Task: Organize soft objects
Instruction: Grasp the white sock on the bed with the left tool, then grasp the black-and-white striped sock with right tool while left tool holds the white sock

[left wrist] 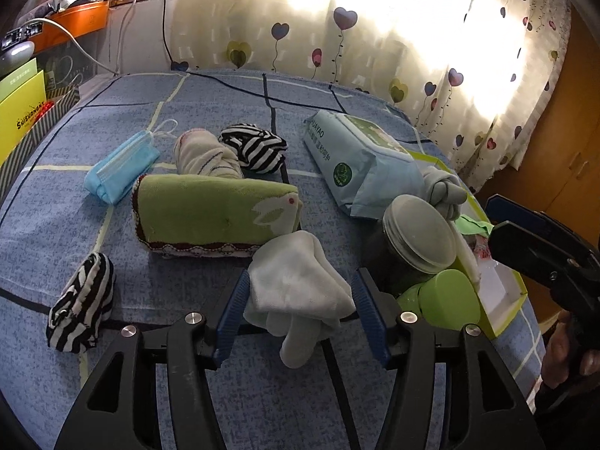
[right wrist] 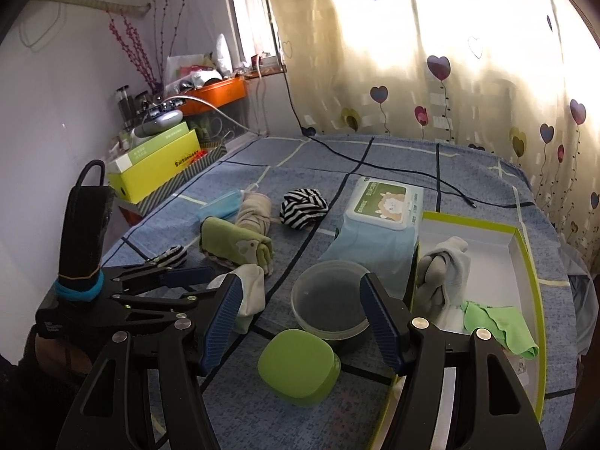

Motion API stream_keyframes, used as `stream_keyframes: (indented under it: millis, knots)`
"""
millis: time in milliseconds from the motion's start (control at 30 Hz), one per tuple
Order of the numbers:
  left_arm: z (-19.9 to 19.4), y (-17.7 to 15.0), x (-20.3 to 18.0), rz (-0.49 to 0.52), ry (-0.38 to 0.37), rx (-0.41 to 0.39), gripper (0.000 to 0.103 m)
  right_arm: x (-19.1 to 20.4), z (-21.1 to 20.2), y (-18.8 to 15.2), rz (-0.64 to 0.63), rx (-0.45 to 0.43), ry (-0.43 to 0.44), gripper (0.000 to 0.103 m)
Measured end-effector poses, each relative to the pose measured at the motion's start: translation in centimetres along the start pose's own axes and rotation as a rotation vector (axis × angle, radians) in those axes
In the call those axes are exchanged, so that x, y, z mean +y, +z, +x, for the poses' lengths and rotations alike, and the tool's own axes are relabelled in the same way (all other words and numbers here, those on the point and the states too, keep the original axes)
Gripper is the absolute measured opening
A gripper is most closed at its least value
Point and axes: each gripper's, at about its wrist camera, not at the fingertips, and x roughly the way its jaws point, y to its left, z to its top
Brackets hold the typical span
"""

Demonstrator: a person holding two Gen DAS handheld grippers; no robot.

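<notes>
A white cloth (left wrist: 296, 292) is seen lying between the spread, untouching jaws of the left gripper (left wrist: 300, 315), while the right gripper (right wrist: 300, 318) is held apart over a lidded jar (right wrist: 330, 300).

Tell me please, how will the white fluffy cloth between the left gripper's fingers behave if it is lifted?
The white fluffy cloth lies crumpled with loose folds, so it will probably hang limp and droop. It looks thin and light for its size. Its fuzzy surface should grip the ribbed blue pads of the open left gripper rather than slip.
</notes>
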Motion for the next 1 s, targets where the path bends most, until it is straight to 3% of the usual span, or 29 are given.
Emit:
stream_keyframes:
  millis: [233, 267, 300, 400, 633, 1000]
  knots:
    - [1.2, -0.5, 0.4, -0.019, -0.005, 0.03, 0.057, 0.4, 0.7, 0.1, -0.01, 0.015, 0.004, 0.066]
    - [1.2, -0.5, 0.5, -0.021, -0.004, 0.028, 0.054, 0.5, 0.8, 0.2, -0.011, 0.017, 0.003, 0.065]
    - [1.2, -0.6, 0.5, -0.021, -0.004, 0.028, 0.039, 0.5, 0.8, 0.2, -0.011, 0.019, 0.001, 0.065]
    - [0.4, -0.6, 0.6, -0.024, -0.02, 0.006, 0.033, 0.6, 0.8, 0.3, -0.012, 0.019, -0.001, 0.065]
    - [-3.1, -0.3, 1.5, -0.038, -0.052, -0.095, 0.033, 1.8, 0.9, 0.7, -0.038, 0.021, 0.0, 0.066]
    - [-7.2, 0.0, 6.8, -0.127, 0.024, -0.209, 0.033, 6.0, 3.3, 1.6, -0.1, 0.065, 0.055, 0.066]
